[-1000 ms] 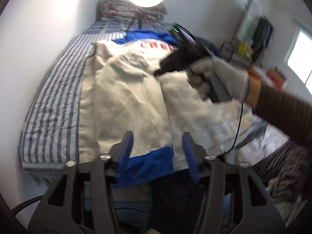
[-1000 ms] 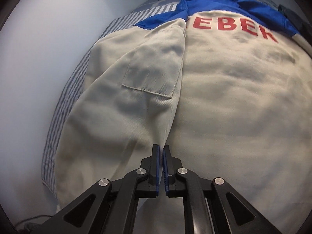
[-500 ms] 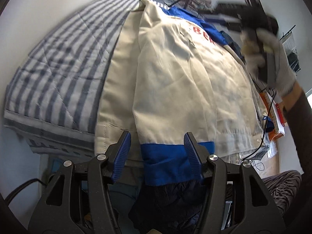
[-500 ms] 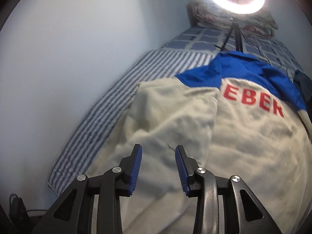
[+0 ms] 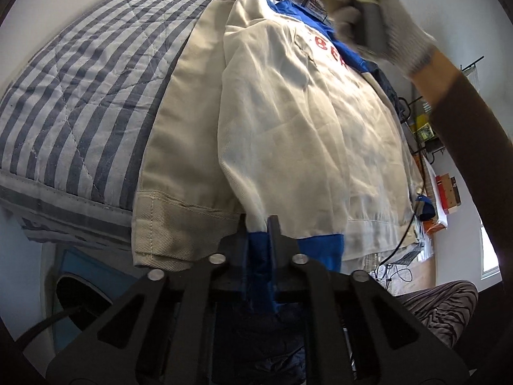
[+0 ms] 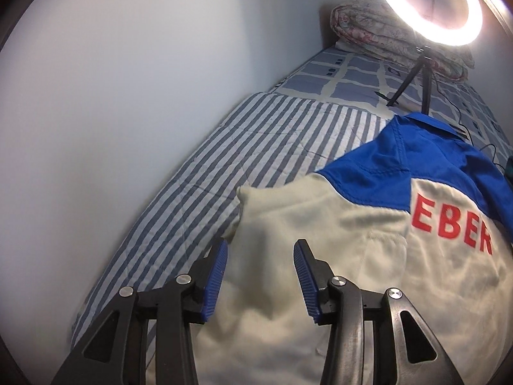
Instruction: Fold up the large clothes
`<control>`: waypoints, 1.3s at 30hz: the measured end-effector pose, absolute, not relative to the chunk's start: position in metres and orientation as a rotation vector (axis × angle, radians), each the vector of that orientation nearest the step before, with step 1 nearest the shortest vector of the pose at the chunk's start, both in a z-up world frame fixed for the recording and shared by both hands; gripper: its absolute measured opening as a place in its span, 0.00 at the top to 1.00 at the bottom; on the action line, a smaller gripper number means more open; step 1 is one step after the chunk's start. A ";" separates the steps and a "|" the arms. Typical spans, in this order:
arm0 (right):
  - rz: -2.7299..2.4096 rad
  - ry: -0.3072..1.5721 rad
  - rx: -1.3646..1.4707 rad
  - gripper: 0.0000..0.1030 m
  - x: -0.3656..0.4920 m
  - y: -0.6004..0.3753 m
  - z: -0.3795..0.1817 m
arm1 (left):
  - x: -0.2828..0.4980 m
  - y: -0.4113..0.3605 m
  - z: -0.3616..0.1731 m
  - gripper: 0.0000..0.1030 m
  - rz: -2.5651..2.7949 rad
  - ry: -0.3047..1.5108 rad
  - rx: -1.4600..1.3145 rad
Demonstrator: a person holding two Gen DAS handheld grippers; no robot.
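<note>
The cream cotton jacket with blue yoke and red letters [image 5: 298,134] lies back-up on the blue-and-white striped quilt [image 5: 83,96], filling the frame centre. At lower centre, the left gripper [image 5: 261,224] is clenched on its blue sleeve cuff [image 5: 320,247]. The right gripper [image 6: 260,272] hangs above the jacket, its jaws opening with nothing between them. A glowing ring light [image 6: 426,3] stands at upper right.

We see a bed under a striped quilt [image 5: 80,89] at the frame's left; the cream jacket [image 5: 304,134] (blue cuffs, red lettering) lies spread across it.
</note>
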State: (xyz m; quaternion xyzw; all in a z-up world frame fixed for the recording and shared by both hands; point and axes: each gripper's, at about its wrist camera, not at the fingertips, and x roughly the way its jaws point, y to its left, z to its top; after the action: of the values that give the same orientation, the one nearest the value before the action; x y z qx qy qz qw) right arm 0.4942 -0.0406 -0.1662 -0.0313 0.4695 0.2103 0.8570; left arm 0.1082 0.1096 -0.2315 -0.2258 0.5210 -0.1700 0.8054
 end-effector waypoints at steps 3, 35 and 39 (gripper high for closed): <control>0.436 1.001 -0.112 0.56 0.509 -0.023 -0.176 | 0.103 0.112 -0.225 0.96 -0.373 1.096 -0.472; 0.466 0.955 -0.156 0.73 0.515 0.012 -0.188 | 0.090 0.145 -0.220 0.58 -0.181 1.053 -0.375; 0.535 0.924 -0.177 0.73 0.467 -0.013 -0.163 | 0.093 0.159 -0.218 0.58 -0.187 1.038 -0.476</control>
State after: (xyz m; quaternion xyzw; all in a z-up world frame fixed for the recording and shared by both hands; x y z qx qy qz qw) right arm 0.4675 -0.0134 -0.1627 -0.0843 0.4400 0.2548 0.8570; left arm 0.0932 0.1591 -0.2176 -0.2252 0.4905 -0.0883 0.8372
